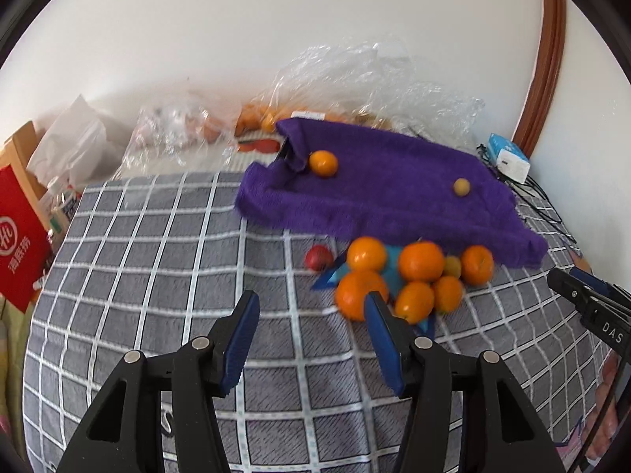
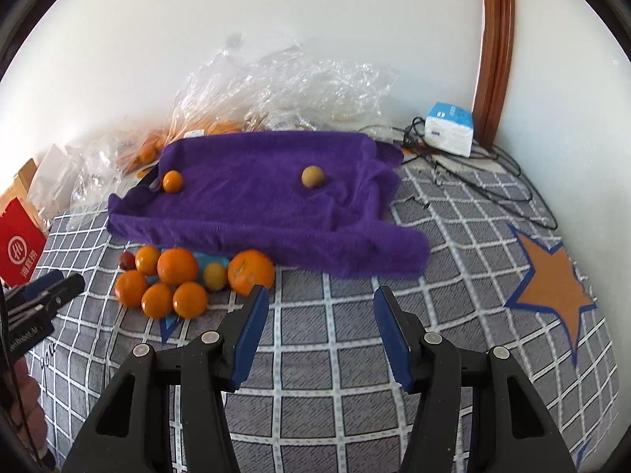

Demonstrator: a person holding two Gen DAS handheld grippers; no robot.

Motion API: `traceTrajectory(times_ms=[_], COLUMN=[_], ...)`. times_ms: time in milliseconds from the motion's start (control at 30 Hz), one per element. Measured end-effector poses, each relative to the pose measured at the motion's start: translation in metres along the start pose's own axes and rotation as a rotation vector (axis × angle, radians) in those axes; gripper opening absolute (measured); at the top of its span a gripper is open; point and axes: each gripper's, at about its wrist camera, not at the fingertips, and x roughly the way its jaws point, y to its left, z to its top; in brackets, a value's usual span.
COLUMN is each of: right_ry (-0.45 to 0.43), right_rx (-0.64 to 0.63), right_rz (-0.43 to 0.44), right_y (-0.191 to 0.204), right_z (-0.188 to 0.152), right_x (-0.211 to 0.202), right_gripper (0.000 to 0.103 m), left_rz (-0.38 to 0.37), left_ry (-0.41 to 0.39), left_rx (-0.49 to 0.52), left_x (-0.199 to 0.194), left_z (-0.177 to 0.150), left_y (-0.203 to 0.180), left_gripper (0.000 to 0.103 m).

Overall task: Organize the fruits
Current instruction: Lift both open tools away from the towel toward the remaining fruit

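A pile of several oranges point(image 1: 418, 272) point(image 2: 177, 276) lies on a blue star patch on the grey checked cloth, with a small red fruit point(image 1: 318, 257) point(image 2: 127, 260) at its left. Behind it a purple towel point(image 1: 394, 193) point(image 2: 260, 201) carries one orange point(image 1: 323, 163) point(image 2: 172, 181) and one small tan fruit point(image 1: 460, 187) point(image 2: 313, 176). My left gripper point(image 1: 311, 303) is open and empty, just in front and left of the pile. My right gripper point(image 2: 321, 295) is open and empty, in front of the towel and right of the pile.
Clear plastic bags point(image 2: 276, 90) with more oranges lie against the wall behind the towel. A white and blue box point(image 2: 449, 134) and black cables point(image 2: 493, 181) sit at the back right. An orange star patch point(image 2: 552, 283) is on the right. A red bag point(image 1: 19, 244) stands at the left.
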Motion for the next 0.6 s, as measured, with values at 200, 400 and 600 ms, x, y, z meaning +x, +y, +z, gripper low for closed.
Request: traceTrajectory(times_ms=[200,400,600], right_ry=[0.018,0.008,0.043], right_rx=[0.001,-0.020,-0.054], right_rz=[0.019,0.015,0.003], right_y=[0.004,0.011,0.021], right_z=[-0.009,-0.009,-0.009], right_x=[0.013,0.021,0.040], right_gripper=[0.056,0.056,0.056], left_rz=[0.019,0.060,0.051], left_ry=[0.043,0.016,0.029], left_rx=[-0.063,-0.076,-0.093], left_x=[0.013,0.022,0.035], left_z=[-0.010,-0.007,-0.007], left_y=[0.021,0.037,0.051], left_gripper=[0.056,0.056,0.056])
